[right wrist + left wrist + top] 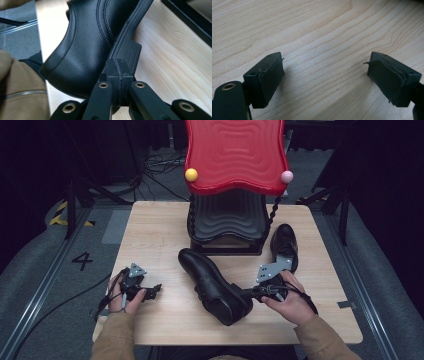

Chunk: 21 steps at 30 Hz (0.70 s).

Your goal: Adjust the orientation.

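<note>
Lying tilted on the worktop (155,235) before a red rack (235,155), the black shoe (212,285) met the right gripper (119,68), pressed together at its heel; the left gripper (325,75) stood spread, holding nothing.

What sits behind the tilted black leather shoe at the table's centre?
Behind the tilted black leather shoe stands a black ribbed rack under a red wavy-topped shelf. The shelf covers most of the rack's interior, so its contents are unseen.

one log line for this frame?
left gripper: open, empty, over table | right gripper: shut, at near shoe heel | far shoe: by rack
</note>
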{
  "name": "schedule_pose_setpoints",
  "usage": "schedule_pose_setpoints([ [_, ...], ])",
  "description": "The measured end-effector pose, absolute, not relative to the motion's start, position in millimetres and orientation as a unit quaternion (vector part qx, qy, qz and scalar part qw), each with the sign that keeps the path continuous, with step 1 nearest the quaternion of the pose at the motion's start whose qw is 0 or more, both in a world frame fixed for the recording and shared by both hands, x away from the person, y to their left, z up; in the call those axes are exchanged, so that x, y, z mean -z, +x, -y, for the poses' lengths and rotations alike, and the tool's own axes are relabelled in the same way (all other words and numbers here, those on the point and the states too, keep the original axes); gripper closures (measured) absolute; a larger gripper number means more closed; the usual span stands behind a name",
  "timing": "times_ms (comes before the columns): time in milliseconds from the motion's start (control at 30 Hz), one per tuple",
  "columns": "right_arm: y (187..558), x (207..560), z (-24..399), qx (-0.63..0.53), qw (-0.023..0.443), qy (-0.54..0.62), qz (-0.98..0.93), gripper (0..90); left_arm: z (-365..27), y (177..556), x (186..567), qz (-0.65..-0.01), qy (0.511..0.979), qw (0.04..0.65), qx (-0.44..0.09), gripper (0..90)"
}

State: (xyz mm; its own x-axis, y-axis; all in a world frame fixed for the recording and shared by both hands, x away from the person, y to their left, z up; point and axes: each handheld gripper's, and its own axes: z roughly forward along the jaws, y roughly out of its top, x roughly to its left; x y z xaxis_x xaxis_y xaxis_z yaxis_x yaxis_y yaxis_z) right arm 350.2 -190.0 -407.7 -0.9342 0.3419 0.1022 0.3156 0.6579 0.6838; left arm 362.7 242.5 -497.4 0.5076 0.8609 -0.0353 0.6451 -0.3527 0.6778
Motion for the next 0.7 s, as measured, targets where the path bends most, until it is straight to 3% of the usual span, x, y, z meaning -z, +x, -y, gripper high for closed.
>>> schedule_pose_setpoints([
  [200, 354.4, 409.7, 194.0, -0.378, 0.012, 0.192, -0.906, 90.0, -242.5, 363.0, 497.4, -0.467, 0.805, 0.324, -0.167, 13.9],
  [433, 361.2, 413.1, 200.1, -0.364, 0.036, 0.214, -0.906, 90.0, -242.4, 363.0, 497.5, -0.467, 0.805, 0.325, -0.167, 13.9],
  [567, 371.7, 424.6, 206.9, -0.340, 0.049, 0.242, -0.907, 90.0, -242.4, 363.0, 497.5, -0.466, 0.806, 0.324, -0.167, 13.9],
  [700, 386.8, 446.4, 215.4, -0.323, 0.027, 0.280, -0.904, 90.0, -242.3, 363.1, 497.5, -0.466, 0.806, 0.325, -0.167, 13.8],
])
